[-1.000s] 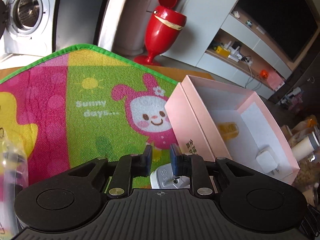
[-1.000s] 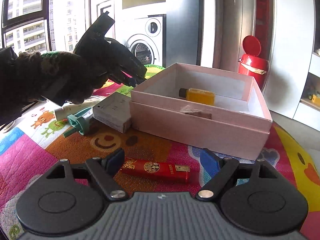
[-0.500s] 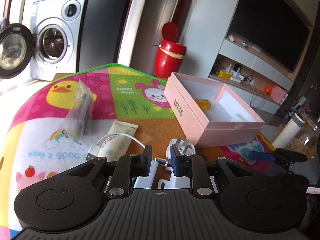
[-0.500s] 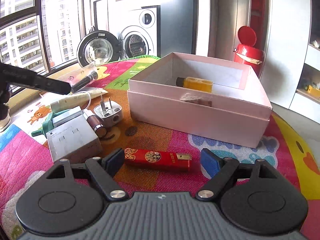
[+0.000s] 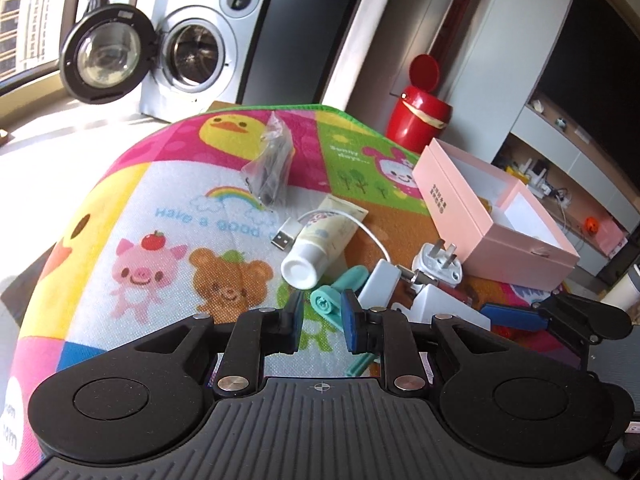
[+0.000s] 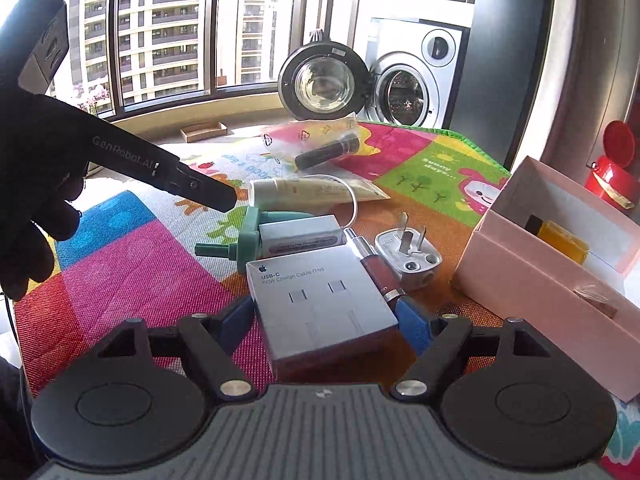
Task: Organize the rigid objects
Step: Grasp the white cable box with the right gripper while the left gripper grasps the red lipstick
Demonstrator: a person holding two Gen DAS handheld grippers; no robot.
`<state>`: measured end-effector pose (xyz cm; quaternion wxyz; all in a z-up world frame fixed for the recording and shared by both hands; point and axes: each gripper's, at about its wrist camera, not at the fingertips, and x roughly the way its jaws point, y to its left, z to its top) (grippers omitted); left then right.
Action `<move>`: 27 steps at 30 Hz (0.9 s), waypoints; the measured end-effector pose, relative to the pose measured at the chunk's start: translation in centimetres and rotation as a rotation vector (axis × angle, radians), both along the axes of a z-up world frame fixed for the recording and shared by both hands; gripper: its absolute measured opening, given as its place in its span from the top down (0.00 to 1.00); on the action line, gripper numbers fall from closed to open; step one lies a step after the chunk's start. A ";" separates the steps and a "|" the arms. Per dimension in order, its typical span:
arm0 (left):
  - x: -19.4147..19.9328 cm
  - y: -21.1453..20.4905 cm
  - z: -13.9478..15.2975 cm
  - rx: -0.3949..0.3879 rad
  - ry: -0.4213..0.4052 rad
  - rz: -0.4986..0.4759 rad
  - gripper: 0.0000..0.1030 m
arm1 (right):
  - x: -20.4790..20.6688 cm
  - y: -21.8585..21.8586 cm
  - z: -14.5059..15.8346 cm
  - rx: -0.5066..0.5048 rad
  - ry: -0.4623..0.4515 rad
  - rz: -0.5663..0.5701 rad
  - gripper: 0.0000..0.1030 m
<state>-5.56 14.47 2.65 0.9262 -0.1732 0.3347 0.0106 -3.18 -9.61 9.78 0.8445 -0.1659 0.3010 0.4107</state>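
Your right gripper (image 6: pixel 325 316) sits at bottom centre of the right wrist view, jaws closing around the white USB-C cable box (image 6: pixel 320 300); the box is between the pads, firm contact not clear yet. Your left gripper (image 5: pixel 320 316) is closed, nothing held, hovering over the teal clip (image 5: pixel 340 294) at lower centre of the left wrist view.

Progress: early. The pink box (image 6: pixel 532 276) at right holds only a yellow bottle (image 6: pixel 560 238) and maybe a small white item. Still out on the play mat (image 6: pixel 140 272): cable box, smaller white box (image 6: pixel 300 236), lipstick (image 6: pixel 378 268), white plug (image 6: pixel 408 258), cream tube (image 6: pixel 316 192), white cable (image 5: pixel 372 236), bagged dark item (image 6: pixel 326 146) farther back.

Room: cluster is tight, lipstick touches the cable box's right edge, so it may roll. Pink box wall is near right; lift clear over the rim. Mat edge is far back, open mat at left.
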 end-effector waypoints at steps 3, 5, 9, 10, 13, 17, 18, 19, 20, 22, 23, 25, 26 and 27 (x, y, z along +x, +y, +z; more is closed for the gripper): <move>0.0 0.1 -0.1 -0.013 -0.028 0.012 0.78 | -0.9 -2.0 0.3 -0.001 0.007 -0.010 0.30; -0.4 -0.7 0.6 0.014 -0.080 -0.034 0.78 | -1.6 -4.1 0.2 -0.010 -0.001 -0.044 0.30; 0.8 -4.4 1.4 0.067 -0.099 -0.229 0.78 | -1.8 -8.3 0.1 -0.004 0.018 -0.151 0.29; 1.3 -5.0 1.4 0.078 -0.096 -0.243 0.78 | -1.6 -9.0 0.1 0.004 0.031 -0.173 0.29; 3.7 -6.3 1.4 0.101 -0.101 -0.243 0.78 | -1.3 -10.4 -0.5 0.021 0.070 -0.217 0.23; 8.4 -5.6 0.7 0.076 -0.067 -0.222 0.78 | -1.0 -10.6 -1.8 0.046 0.090 -0.255 0.17; 9.1 -5.3 0.3 0.045 -0.051 -0.231 0.78 | -1.1 -10.6 -1.8 0.043 0.085 -0.253 0.17; 9.7 -4.7 -0.3 -0.001 -0.036 -0.245 0.78 | -1.1 -10.5 -1.9 0.046 0.083 -0.253 0.17; 9.9 -4.3 -0.8 -0.042 -0.031 -0.259 0.78 | -1.0 -10.6 -1.9 0.054 0.087 -0.254 0.17; 9.7 -4.0 -1.5 -0.104 -0.021 -0.289 0.78 | -0.9 -10.8 -1.9 0.067 0.093 -0.254 0.17; 9.2 -4.1 -1.8 -0.117 -0.015 -0.308 0.78 | -1.0 -10.8 -1.9 0.069 0.094 -0.254 0.17; 7.9 -4.7 -1.8 -0.096 -0.039 -0.332 0.77 | -0.9 -10.8 -1.8 0.069 0.096 -0.254 0.17; 7.3 -5.1 -1.7 -0.079 -0.035 -0.351 0.77 | -0.9 -10.7 -1.8 0.068 0.096 -0.253 0.16; 6.7 -5.4 -1.6 -0.063 -0.031 -0.367 0.77 | -0.9 -10.7 -1.8 0.066 0.095 -0.252 0.16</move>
